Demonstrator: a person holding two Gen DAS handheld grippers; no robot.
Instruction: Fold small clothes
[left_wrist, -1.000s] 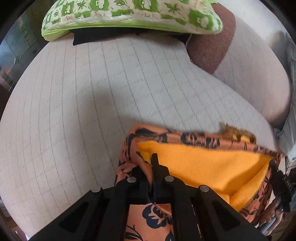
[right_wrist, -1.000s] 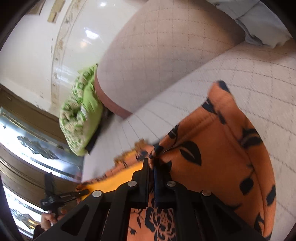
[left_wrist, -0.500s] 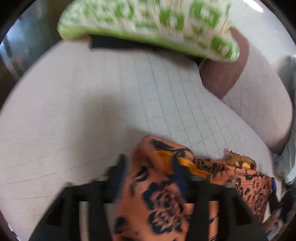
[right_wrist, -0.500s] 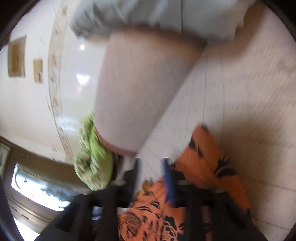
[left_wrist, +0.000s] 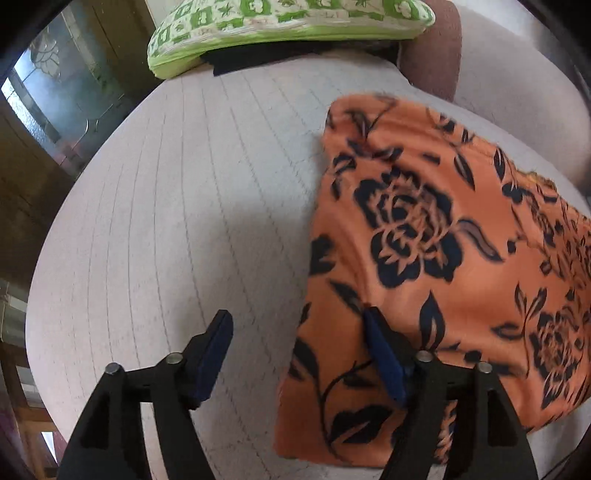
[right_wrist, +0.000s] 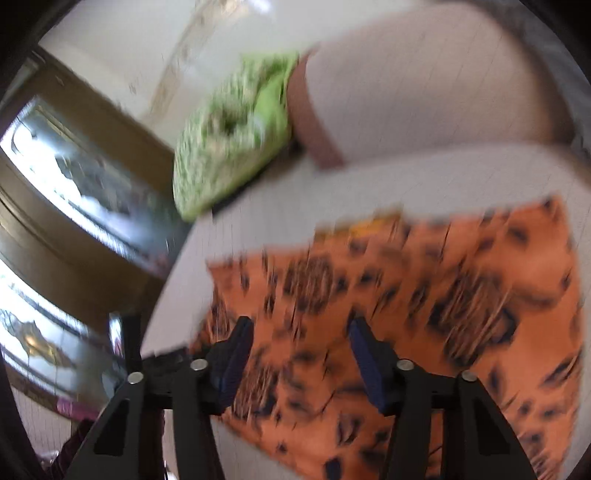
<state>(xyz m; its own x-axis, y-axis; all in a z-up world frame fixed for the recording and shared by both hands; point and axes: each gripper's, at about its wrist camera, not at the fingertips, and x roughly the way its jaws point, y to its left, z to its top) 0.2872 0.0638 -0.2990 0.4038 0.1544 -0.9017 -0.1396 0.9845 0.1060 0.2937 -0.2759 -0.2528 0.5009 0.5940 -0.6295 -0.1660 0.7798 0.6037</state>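
And there it lies: the orange floral garment (left_wrist: 436, 266) is flat on the pale quilted sofa seat (left_wrist: 177, 229), folded over with the flower print facing up. The left gripper (left_wrist: 297, 332) has just been opening, its jaws now spread wide with nothing pinched; one finger stands over the garment's near edge, the other over bare seat beside it. The right gripper (right_wrist: 301, 338) hovers above the garment too, jaws apart and lately narrowing a little, gripping nothing, though this view is badly blurred. Beyond the garment, at the seat's far end, a green patterned cushion (left_wrist: 280, 26) leans by the backrest.
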